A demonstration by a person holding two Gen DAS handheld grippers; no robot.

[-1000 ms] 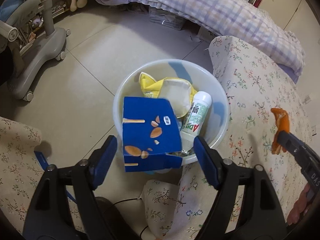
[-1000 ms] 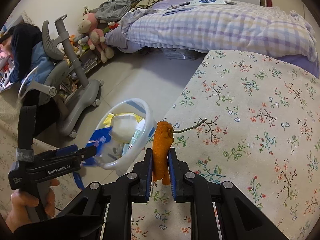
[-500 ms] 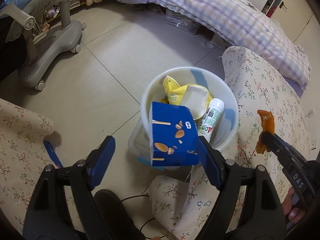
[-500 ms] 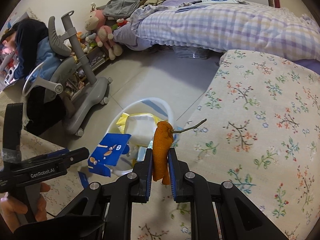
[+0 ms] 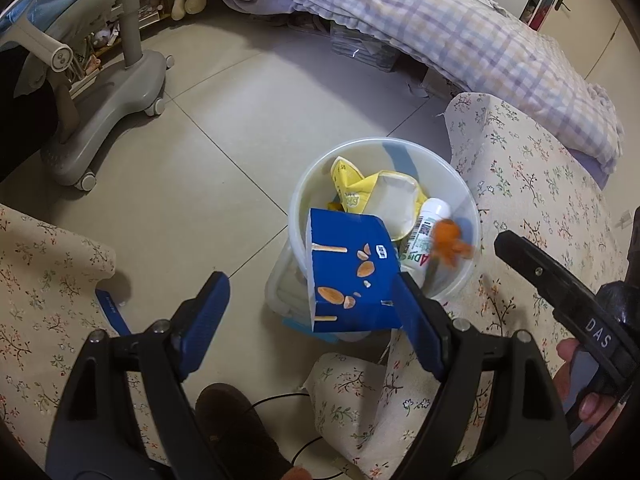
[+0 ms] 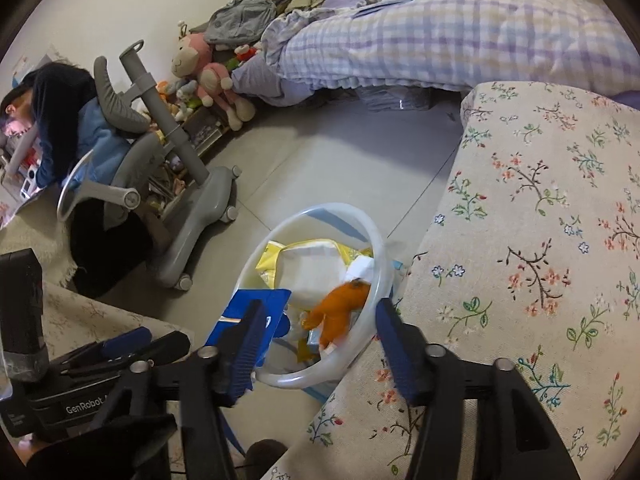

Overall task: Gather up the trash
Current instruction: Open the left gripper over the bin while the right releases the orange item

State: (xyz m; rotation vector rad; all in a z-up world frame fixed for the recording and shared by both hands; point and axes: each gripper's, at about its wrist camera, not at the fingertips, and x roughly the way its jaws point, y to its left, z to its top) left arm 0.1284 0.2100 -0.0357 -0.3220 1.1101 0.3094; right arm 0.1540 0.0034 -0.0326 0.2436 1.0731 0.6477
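Note:
A translucent white bin (image 5: 304, 184) stands on the floor beside the floral seat. It holds a yellow wrapper (image 5: 360, 188), a white bottle (image 5: 428, 228) and a blue snack box (image 5: 348, 272) that leans over the near rim. An orange peel (image 6: 340, 308), blurred, is dropping inside the bin (image 6: 316, 210) just below my right gripper (image 6: 320, 312). Its jaws are opening and the pads no longer touch the peel (image 5: 448, 240). My left gripper (image 5: 310, 284) hovers open above the bin's near side and holds nothing. The box (image 6: 278, 298) is partly hidden behind a right finger.
The floral-covered seat (image 6: 540, 220) fills the right side, and another floral cushion (image 5: 44, 280) lies at the left. A grey wheeled chair base (image 5: 112, 88) and a seated person (image 6: 60, 120) are at far left. A plaid-covered bed (image 5: 460, 28) runs behind. A blue strap (image 5: 112, 312) lies on the tiles.
My right gripper moved left from the seat to above the bin and opened. The orange peel left its pads and is falling in. The left gripper stayed open, drawn back slightly.

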